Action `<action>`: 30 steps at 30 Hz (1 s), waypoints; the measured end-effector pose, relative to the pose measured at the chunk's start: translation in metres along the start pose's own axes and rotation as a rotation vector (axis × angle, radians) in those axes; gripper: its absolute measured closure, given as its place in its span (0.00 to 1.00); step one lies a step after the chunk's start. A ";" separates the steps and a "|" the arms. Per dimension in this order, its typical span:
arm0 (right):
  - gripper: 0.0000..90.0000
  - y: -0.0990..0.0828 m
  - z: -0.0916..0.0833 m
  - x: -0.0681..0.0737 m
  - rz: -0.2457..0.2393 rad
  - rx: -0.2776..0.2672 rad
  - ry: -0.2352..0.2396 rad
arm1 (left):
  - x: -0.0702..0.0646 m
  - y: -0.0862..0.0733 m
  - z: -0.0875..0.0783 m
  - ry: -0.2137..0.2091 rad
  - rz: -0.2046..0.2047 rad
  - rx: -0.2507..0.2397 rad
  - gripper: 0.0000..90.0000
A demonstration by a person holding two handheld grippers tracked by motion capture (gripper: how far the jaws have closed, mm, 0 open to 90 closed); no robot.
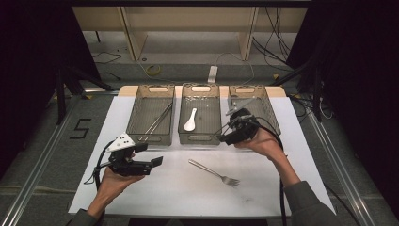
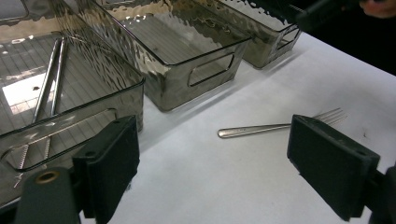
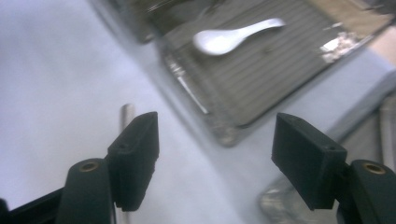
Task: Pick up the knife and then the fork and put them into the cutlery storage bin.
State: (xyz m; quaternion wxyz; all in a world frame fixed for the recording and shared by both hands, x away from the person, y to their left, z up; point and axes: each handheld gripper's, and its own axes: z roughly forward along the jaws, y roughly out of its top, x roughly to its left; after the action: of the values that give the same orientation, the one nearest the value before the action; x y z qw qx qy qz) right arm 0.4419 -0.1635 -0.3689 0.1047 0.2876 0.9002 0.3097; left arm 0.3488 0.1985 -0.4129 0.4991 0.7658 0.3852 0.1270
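Both grippers gape empty: left gripper [image 1: 158,161] above the sheet [image 1: 141,188], right gripper [image 1: 221,137] by the middle bin [image 1: 199,138]. Between them lies a fork [image 1: 214,172]. Spoon [image 1: 190,119] in that bin, chopsticks [image 1: 157,121] in the left bin [image 1: 134,110].

A: What carries everything?

B: A table [image 1: 141,89] with a pale wooden top, nearly all covered by a white sheet [image 1: 188,193].

A: And on the sheet?

B: Three smoky clear bins in a row along the 12 o'clock edge. The left bin [image 1: 136,106] sits toward 11 o'clock, the middle bin [image 1: 182,113] at 12, the right bin [image 1: 270,110] toward 1.

A: Anything else lying on it?

B: A metal fork [image 1: 214,172] near the centre, just toward 5 o'clock, clear of the bins. Its handle points to 10 o'clock, its prongs to 4.
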 end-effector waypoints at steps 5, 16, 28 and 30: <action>0.37 -0.010 0.010 0.018 -0.021 0.030 0.022 | 0.000 0.000 0.000 -0.001 -0.002 -0.005 0.18; 0.35 -0.023 0.026 0.028 -0.031 0.079 0.029 | -0.001 0.000 -0.002 0.010 0.006 -0.033 0.18; 0.34 -0.028 0.041 0.041 -0.067 0.142 0.043 | -0.002 0.000 0.000 0.005 0.003 -0.042 0.18; 0.35 -0.029 0.045 0.043 -0.080 0.150 0.047 | -0.002 0.000 0.000 0.005 0.003 -0.040 0.18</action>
State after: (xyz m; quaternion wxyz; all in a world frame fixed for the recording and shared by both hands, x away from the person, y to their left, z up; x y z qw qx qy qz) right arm 0.4099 -0.1351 -0.4224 0.0742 0.2511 0.9338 0.2437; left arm 0.3472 0.1972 -0.4128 0.5132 0.7559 0.3826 0.1373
